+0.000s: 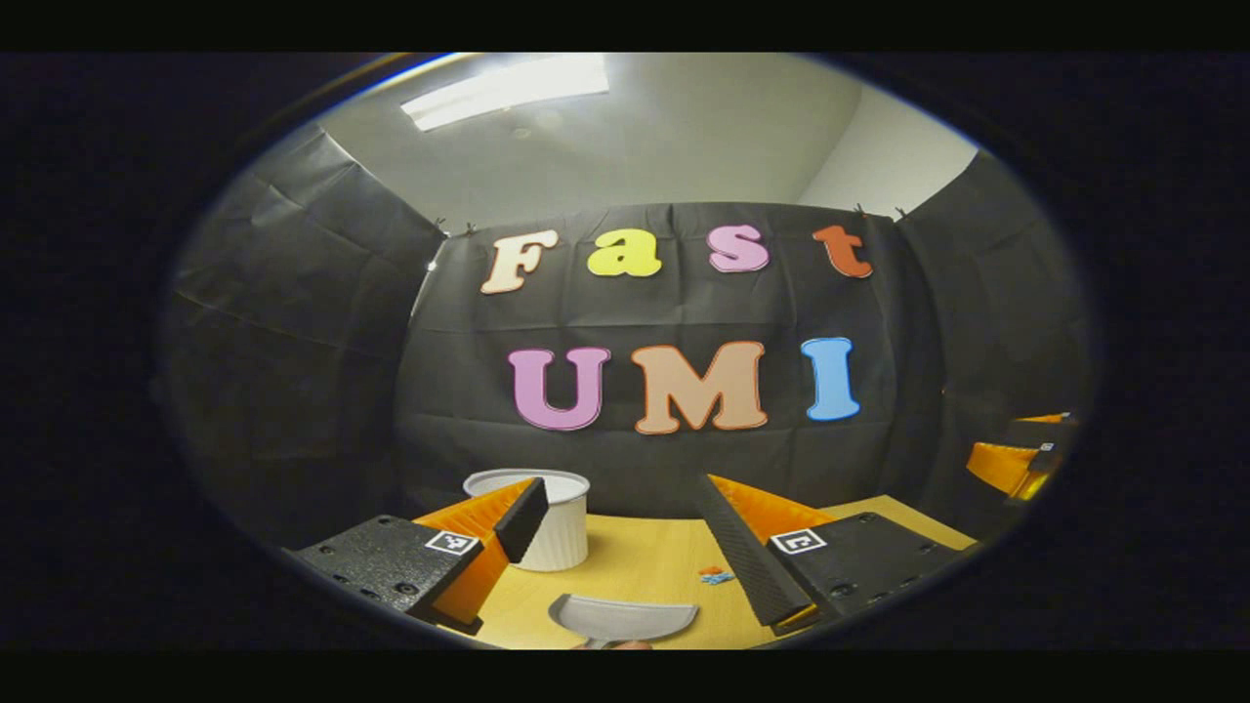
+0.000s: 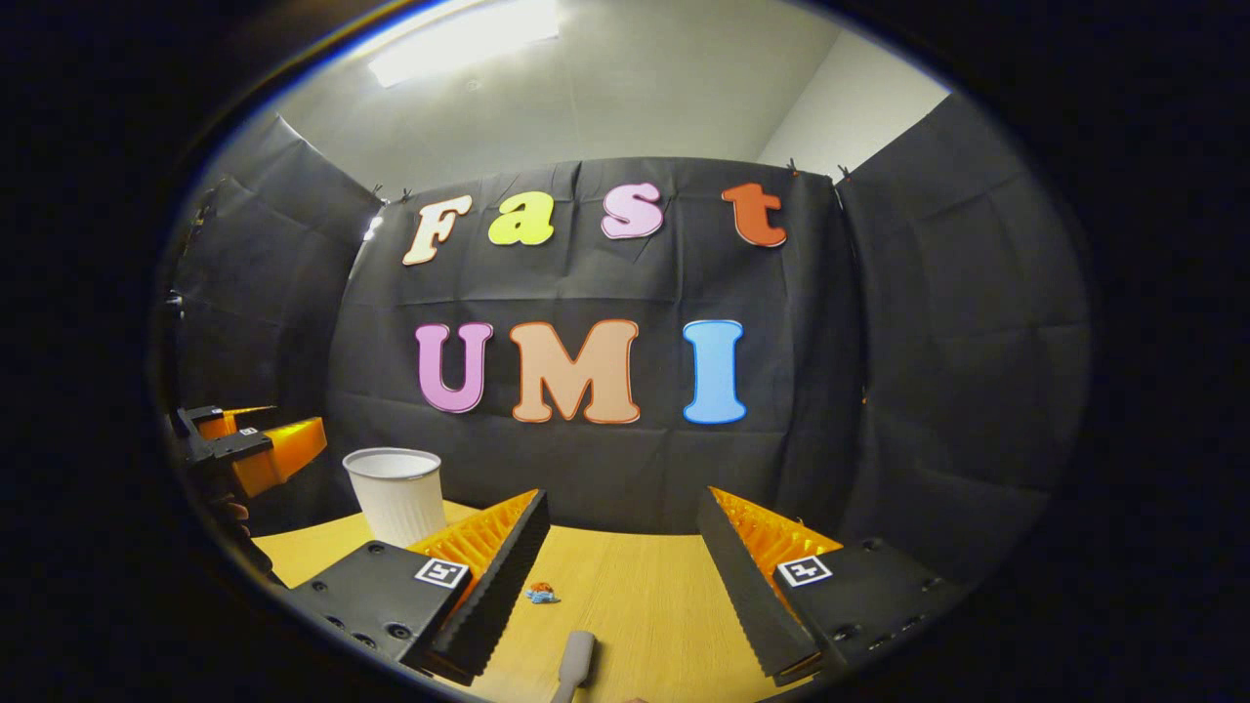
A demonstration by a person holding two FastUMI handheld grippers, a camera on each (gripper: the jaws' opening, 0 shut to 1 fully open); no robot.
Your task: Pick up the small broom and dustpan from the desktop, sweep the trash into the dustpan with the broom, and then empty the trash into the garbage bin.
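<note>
**Both grippers held apart above the counter, broom and dustpan not yet lifted**

We saw the white ribbed garbage bin (image 1: 547, 522) standing upright on the wooden counter (image 1: 645, 566), and we place everything else by it. In the left gripper view, the left gripper (image 1: 625, 547) hung above the counter with its fingers spread wide and nothing between them; its left finger overlapped the bin's front in the picture. The grey dustpan (image 1: 622, 619) lay flat on the counter nearer to us than the bin and a little to its right, at the bottom edge of the view. The trash (image 1: 716, 575), a small orange and blue clump, lay to the right of the bin, just beside the dustpan's far right corner. The right gripper (image 1: 1016, 464) showed at the far right edge, well apart from the bin.

In the right gripper view, the right gripper (image 2: 625, 586) also stood open and empty. The bin (image 2: 395, 493) stood to its left, the trash (image 2: 542, 593) to the right of the bin and nearer, and the broom's pale handle (image 2: 574, 662) lay nearer still. The left gripper (image 2: 259, 449) hovered left of the bin.
</note>
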